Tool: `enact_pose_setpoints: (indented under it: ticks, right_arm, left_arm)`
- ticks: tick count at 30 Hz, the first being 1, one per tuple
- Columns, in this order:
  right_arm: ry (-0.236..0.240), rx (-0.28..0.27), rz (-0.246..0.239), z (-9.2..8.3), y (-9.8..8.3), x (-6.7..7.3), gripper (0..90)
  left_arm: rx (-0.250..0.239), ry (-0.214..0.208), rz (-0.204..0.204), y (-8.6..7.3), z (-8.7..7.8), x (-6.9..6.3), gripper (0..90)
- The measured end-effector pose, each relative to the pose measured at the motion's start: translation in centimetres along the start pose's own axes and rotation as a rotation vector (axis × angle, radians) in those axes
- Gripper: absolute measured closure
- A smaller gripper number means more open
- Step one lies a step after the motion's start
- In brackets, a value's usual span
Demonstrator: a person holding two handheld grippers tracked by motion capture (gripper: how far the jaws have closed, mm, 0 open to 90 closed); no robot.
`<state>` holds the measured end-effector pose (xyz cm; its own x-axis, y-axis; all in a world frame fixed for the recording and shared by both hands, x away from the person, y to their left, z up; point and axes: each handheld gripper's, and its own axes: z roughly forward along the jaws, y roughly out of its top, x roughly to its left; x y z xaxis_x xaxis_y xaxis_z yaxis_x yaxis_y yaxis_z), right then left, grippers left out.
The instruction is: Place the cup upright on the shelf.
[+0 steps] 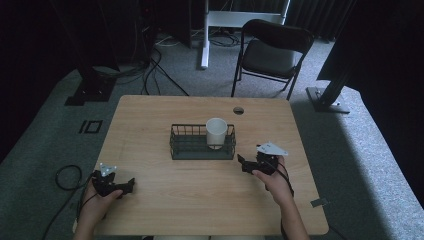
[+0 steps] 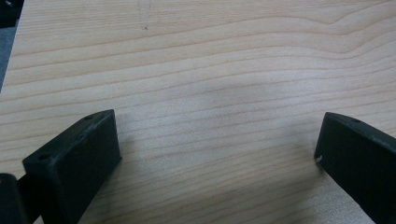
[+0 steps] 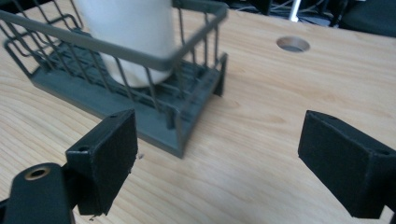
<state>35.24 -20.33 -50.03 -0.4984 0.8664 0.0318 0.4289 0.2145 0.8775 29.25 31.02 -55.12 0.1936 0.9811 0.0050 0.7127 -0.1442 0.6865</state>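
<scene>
White cup [image 1: 216,132] stands upright in right end of wire basket [image 1: 180,148], just ahead-left of right gripper [image 3: 217,154], jaws wide & empty; left gripper [image 2: 217,154], also wide, well apart from basket.

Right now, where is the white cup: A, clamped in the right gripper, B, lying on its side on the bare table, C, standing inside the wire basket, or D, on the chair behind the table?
C: the white cup stands upright inside the wire basket, toward its right end, while the right gripper sits open just outside the basket's corner and holds nothing.
</scene>
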Motion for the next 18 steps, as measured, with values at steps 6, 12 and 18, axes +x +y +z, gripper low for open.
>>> enact_pose_setpoints:
  ticks: [6, 12, 18]
  right_arm:
    - [-0.037, 0.028, 0.016, -0.3, -1.4, -1.2, 11.7]
    - [-0.063, 0.05, 0.028, -0.6, -2.3, -1.9, 11.7]
    - [-0.095, 0.07, 0.039, -1.2, -3.3, -2.9, 11.7]
  left_arm:
    - [0.0, 0.0, 0.0, 0.0, 0.0, 0.0, 0.3]
    - [0.0, 0.0, 0.0, 0.0, 0.0, 0.0, 0.3]
    - [0.0, 0.0, 0.0, 0.0, 0.0, 0.0, 0.3]
